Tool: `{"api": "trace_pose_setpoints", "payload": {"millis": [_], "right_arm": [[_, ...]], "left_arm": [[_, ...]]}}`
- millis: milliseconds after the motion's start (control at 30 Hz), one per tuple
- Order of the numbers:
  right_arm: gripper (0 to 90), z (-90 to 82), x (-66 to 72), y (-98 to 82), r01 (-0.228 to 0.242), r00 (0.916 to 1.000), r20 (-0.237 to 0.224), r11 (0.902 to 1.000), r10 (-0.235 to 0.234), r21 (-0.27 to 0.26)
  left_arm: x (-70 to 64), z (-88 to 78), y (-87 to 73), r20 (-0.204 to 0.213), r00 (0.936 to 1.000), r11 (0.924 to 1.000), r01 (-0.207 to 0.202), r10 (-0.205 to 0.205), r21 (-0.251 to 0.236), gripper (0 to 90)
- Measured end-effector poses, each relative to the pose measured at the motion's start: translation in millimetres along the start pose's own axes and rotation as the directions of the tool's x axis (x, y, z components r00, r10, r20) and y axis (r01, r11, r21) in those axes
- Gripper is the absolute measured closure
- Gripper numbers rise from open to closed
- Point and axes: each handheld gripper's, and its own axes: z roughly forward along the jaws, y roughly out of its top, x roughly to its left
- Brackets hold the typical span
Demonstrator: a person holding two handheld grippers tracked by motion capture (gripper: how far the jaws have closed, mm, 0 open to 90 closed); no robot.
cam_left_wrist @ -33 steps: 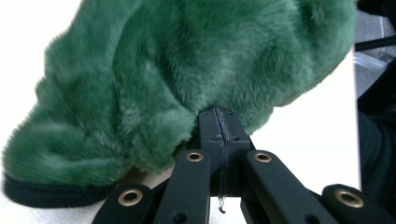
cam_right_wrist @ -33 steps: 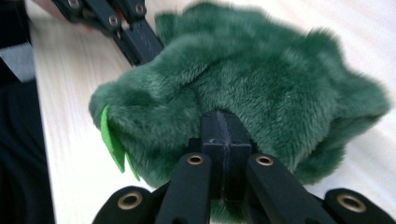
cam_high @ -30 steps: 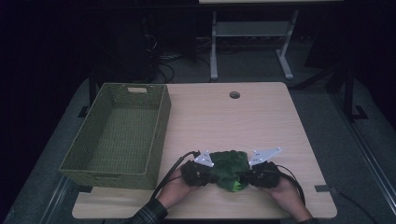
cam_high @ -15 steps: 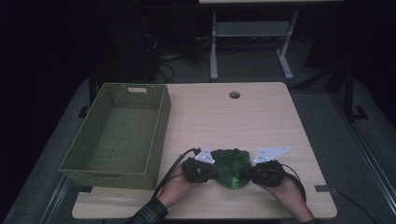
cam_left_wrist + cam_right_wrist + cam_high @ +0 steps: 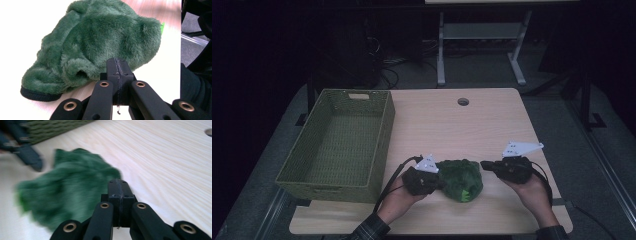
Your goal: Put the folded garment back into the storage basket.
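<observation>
The left gripper, jaws pressed together, rises from the bottom centre; a fuzzy green plush lies just beyond on the pale bench.

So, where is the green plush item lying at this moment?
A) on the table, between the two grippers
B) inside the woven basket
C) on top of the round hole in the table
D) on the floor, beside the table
A: the green plush item lies on the wooden table, with the left gripper at one side and the right gripper at the other; the woven basket holds nothing.
</observation>
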Motion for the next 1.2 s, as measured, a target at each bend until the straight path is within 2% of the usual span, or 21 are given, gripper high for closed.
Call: {"api": "trace_pose_setpoints", "payload": {"millis": [100, 200, 267, 400, 533, 667, 800, 833, 933, 1033, 1100, 1133, 1200], "right_arm": [[90.0, 11.2, -14.2, 2.1, -0.01, 0.9999, 0.012, 0.9998, 0.01, 0.019], [90.0, 24.8, -25.5, 4.6, -0.031, 0.9995, 0.004, 0.999, 0.031, 0.031], [90.0, 34.9, -30.3, 4.2, -0.031, 0.9995, -0.006, 0.9986, 0.031, 0.042], [90.0, 52.1, -30.6, -1.1, -0.019, 0.9995, -0.023, 0.9935, 0.022, 0.112], [90.0, 50.4, -27.1, -4.6, -0.025, 0.9986, -0.044, 0.9915, 0.031, 0.128], [90.0, 46.1, -22.8, -9.4, -0.009, 0.9982, -0.058, 0.9918, 0.016, 0.128], [90.0, 41.3, -15.4, -15.1, -0.013, 0.9974, -0.068, 0.9888, 0.024, 0.149], [90.0, 39.7, -13.9, -16.5, 0.001, 0.9974, -0.072, 0.9893, 0.01, 0.146], [90.0, 34.1, -5.7, -21.6, -0.006, 0.9966, -0.081, 0.9895, 0.018, 0.144], [90.0, 30.4, 1.6, -26.4, 0.003, 0.9954, -0.095, 0.9896, 0.01, 0.143], [90.0, 28.3, 6.5, -29.7, 0.003, 0.9939, -0.109, 0.9897, 0.012, 0.143], [90.0, 27.4, 10.0, -30.9, -0.002, 0.9929, -0.117, 0.9888, 0.02, 0.149], [90.0, 25.7, 16.2, -32.6, 0.018, 0.9916, -0.13, 0.9895, 0.001, 0.144]], "left_arm": [[-0.3, 5.1, 0.2, 0.009, 1.0, 1.0, 0.0, 0.0, 0.006, 90.0], [-1.2, 13.2, 0.3, 0.021, 0.9998, 0.9998, -0.001, 0.001, 0.021, 90.0], [-1.4, 20.8, 0.1, 0.023, 0.9997, 0.9993, -0.002, 0.001, 0.037, 90.0], [1.6, 31.2, 0.6, 0.023, 0.9997, 0.9989, 0.002, -0.003, 0.046, 90.0], [9.5, 32.5, 0.2, -0.003, 0.9999, 0.9981, 0.012, -0.012, 0.06, 90.0], [18.2, 30.9, -0.2, -0.029, 0.9995, 0.9975, 0.016, -0.014, 0.068, 90.0], [28.3, 29.8, 0.4, -0.059, 0.998, 0.9974, 0.028, -0.024, 0.066, 90.0], [30.4, 29.6, 0.9, -0.066, 0.9976, 0.9969, 0.024, -0.019, 0.075, 90.0], [37.4, 30.4, 2.4, -0.081, 0.9964, 0.9971, 0.029, -0.023, 0.071, 90.0], [43.8, 30.4, 4.1, -0.088, 0.996, 0.9969, 0.022, -0.016, 0.075, 90.0], [46.6, 31.9, 4.8, -0.092, 0.9952, 0.9975, 0.037, -0.031, 0.06, 90.0], [48.7, 31.9, 5.2, -0.092, 0.9954, 0.9973, 0.031, -0.025, 0.067, 90.0], [51.8, 32.7, 5.8, -0.093, 0.9952, 0.9975, 0.035, -0.03, 0.061, 90.0]]}}
